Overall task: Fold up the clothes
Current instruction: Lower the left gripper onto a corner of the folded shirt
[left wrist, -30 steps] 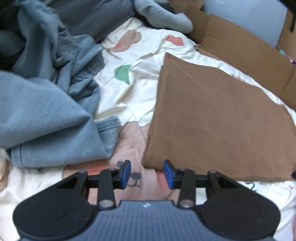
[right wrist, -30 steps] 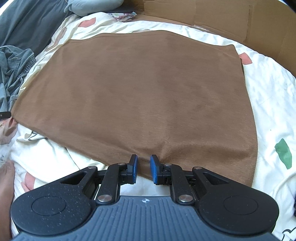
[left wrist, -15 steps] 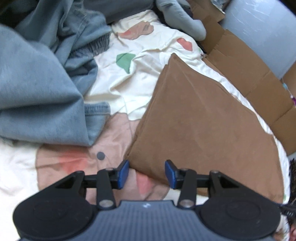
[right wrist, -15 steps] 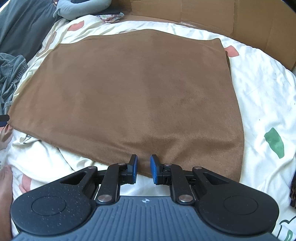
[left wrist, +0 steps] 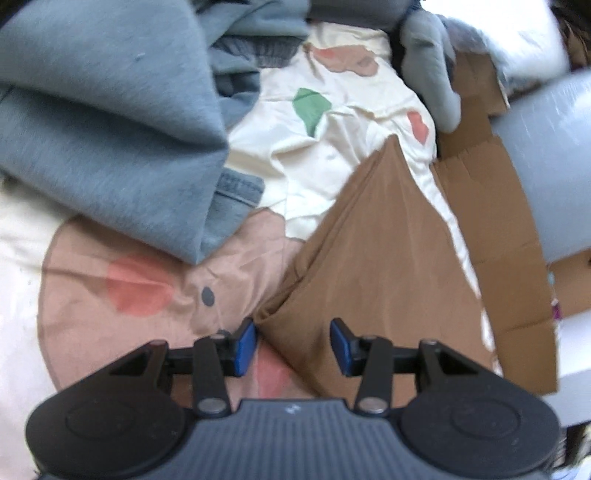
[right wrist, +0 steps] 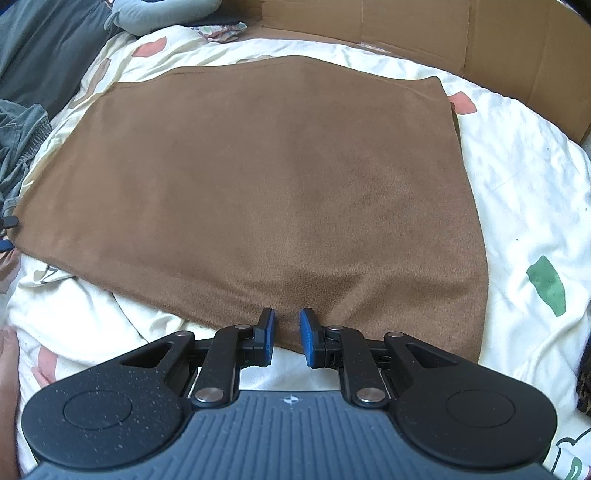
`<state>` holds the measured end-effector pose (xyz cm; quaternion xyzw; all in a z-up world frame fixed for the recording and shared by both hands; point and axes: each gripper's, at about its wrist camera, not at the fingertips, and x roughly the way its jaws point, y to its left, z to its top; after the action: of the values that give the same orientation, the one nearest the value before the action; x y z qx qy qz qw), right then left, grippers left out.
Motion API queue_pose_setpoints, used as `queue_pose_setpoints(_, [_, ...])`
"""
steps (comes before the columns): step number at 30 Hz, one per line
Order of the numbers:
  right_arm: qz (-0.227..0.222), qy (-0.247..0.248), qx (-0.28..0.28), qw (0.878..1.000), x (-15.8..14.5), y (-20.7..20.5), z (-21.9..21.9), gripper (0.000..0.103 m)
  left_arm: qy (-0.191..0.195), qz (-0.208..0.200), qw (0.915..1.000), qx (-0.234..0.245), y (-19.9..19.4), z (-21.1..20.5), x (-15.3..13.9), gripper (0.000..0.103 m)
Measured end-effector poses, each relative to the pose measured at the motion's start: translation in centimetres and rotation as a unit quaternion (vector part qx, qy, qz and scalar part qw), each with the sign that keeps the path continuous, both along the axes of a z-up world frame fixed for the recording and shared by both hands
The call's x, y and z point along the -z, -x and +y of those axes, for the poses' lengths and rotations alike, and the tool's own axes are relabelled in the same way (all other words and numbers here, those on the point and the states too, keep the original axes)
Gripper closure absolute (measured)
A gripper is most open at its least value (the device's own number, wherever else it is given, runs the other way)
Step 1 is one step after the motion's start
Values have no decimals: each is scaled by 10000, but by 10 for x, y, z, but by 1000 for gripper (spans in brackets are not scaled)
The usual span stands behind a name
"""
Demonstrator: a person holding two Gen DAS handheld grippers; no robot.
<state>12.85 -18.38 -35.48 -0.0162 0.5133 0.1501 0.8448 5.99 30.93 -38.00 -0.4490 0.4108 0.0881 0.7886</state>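
Brown folded cloth (right wrist: 258, 177) lies flat, long axis sideways.

Matt, napped brown cloth (right wrist: 258, 177) on crinkled cotton-like printed sheet (right wrist: 524, 173); corrugated cardboard (right wrist: 443, 33).

The left gripper (left wrist: 293, 345) tilts downward, its blue pads (left wrist: 244, 345) standing well apart with a corner of brown cloth (left wrist: 369, 266) lying between them, neither pad pressing on it. The right gripper (right wrist: 287, 339) points more steeply down, its pads (right wrist: 269, 334) parted by a narrow gap at the cloth's near edge; whether they pinch it is unclear.
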Motion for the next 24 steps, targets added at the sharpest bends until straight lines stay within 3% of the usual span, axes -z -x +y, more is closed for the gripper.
queue_pose_setpoints(7, [-219, 57, -376, 9990, -11, 0, 18, 81, 510, -222, 9980, -293, 8, 7, 3, 61])
queue_pose_setpoints(12, [-264, -69, -482, 9985, -13, -5, 32, 81, 307, -81, 9994, -168, 3, 3, 12, 71])
queue_pose_setpoints(18, [-275, -159, -562, 9979, -14, -9, 39, 81, 701, -139, 9960, -543, 5, 9, 13, 71])
queue_pose_setpoints(24, [-287, -210, -647, 9973, -14, -13, 45, 81, 614, -353, 9969, -340, 7, 7, -8, 71])
